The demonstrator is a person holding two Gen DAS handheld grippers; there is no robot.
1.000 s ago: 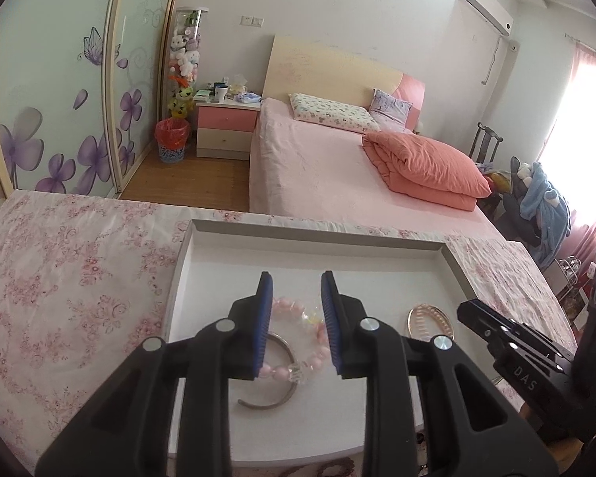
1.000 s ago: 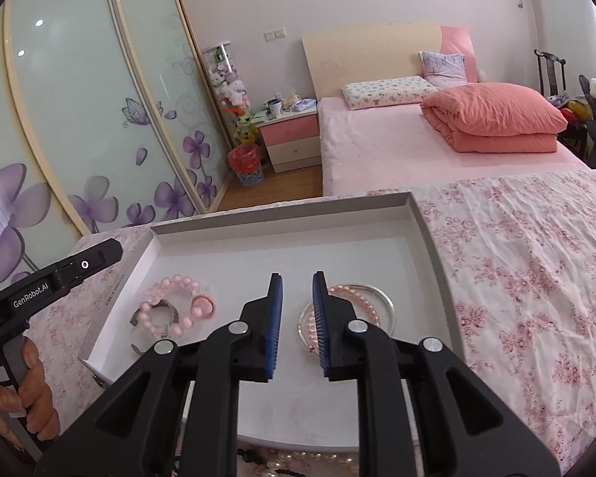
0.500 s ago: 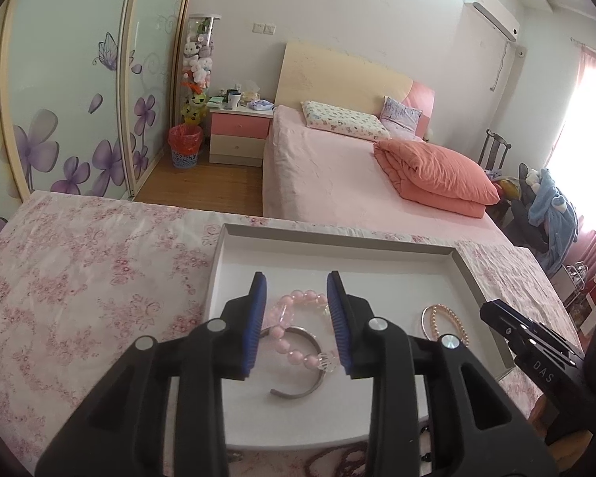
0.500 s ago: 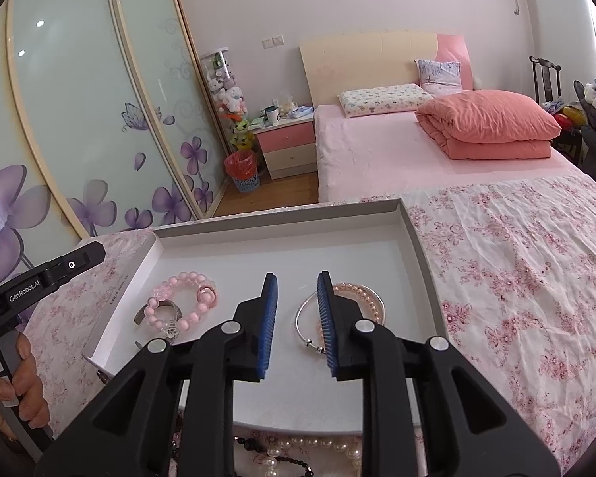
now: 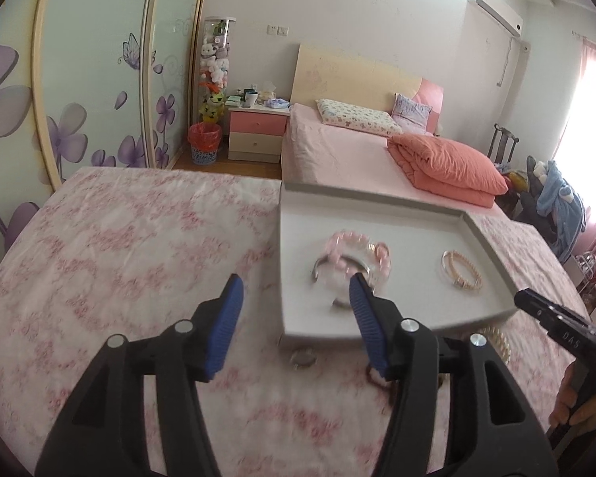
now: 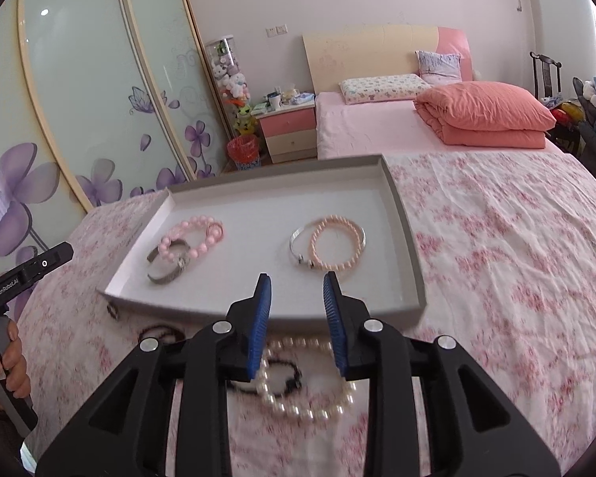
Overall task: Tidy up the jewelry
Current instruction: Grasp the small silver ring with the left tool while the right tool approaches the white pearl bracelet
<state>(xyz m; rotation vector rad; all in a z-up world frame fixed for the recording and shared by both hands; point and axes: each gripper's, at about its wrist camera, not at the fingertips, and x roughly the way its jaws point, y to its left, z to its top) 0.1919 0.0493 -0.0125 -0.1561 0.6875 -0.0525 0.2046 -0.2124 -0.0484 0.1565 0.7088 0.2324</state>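
A shallow white tray (image 6: 274,179) lies on the pink flowered cloth. Its left half holds a pink bead bracelet (image 6: 194,234) across a grey bangle (image 6: 167,262). Its right half holds a peach bead bracelet (image 6: 333,244) and a silver bangle (image 6: 298,238). My right gripper (image 6: 297,278) hovers at the tray's near rim, jaws opening and empty, above a white pearl necklace (image 6: 298,405) on the cloth. My left gripper (image 5: 296,282) hangs over the tray's (image 5: 377,206) near-left corner, jaws opening wide with nothing between them.
On the cloth in front of the tray lie a small silver ring (image 5: 302,359), a dark bead bracelet (image 6: 161,334) and a thin black bracelet (image 6: 282,373). A hand (image 6: 12,361) grips the left tool's handle. A bed and a nightstand stand beyond the table.
Both grippers drew back from over the tray toward its near rim, the left one also shifting left. Both sets of jaws widened. The loose jewelry in front of the tray came into view.
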